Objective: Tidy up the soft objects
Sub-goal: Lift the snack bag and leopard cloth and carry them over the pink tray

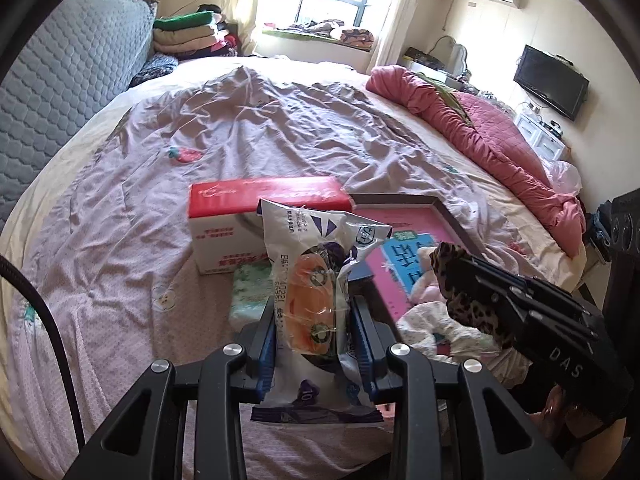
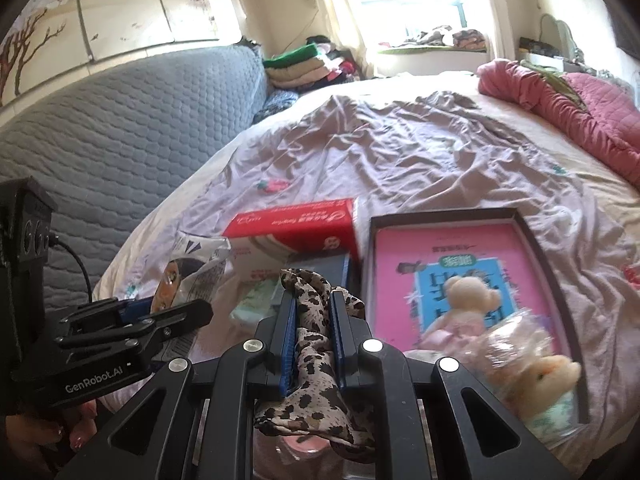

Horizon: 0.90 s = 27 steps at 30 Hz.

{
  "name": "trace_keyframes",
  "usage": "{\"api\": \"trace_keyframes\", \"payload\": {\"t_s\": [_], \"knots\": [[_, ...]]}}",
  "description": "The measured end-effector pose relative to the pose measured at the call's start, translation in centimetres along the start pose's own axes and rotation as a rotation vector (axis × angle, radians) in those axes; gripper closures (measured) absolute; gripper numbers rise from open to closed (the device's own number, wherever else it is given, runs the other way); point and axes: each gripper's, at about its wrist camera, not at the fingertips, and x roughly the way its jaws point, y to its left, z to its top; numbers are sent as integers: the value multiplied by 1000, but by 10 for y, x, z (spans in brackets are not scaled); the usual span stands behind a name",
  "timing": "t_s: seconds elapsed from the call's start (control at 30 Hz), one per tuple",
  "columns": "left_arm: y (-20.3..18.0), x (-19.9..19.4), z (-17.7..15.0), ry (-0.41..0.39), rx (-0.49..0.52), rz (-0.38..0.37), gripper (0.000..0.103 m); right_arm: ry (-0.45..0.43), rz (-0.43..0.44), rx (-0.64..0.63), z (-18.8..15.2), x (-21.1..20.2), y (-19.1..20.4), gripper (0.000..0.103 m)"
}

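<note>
My left gripper [image 1: 314, 312] is shut on a white snack bag [image 1: 316, 264] with an orange bun showing through it, held upright above the bed. That bag [image 2: 188, 276] and the left gripper [image 2: 176, 312] also appear at the left of the right wrist view. My right gripper [image 2: 312, 304] is shut on a leopard-print cloth [image 2: 310, 344], which bunches between the blue pads and hangs below them. In the left wrist view the right gripper [image 1: 472, 280] comes in from the right with the leopard cloth [image 1: 468, 300] in it.
A red-and-white box [image 1: 248, 216] lies on the wrinkled lilac sheet [image 1: 240, 128]. Beside it a dark-framed tray [image 2: 536, 248] holds a pink book [image 2: 448, 256], a pale plush toy [image 2: 468, 292] and a wrapped plush [image 2: 536, 372]. A green-patterned pack [image 1: 250, 292] lies near the box. A pink quilt [image 1: 500, 148] is heaped at the right.
</note>
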Motion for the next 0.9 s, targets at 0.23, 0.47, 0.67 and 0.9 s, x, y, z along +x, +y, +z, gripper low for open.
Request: {"api": "trace_keyframes", "payload": {"t_s": [0.23,0.47,0.67,0.9], "knots": [[-24,-2,-1,-3,47,-11,69,-46,-31,55,4,-25,-28,87],[-41,5,0,10,71,-18,69,-86,-54,75,6,-47,-48,87],[-61,18,0,39,98,-34,69,-116,-57,103,8,-59,-63,87],[-85,35,-3,65,130,-53,69,-124,-65,137,3,-59,-82,87]]}}
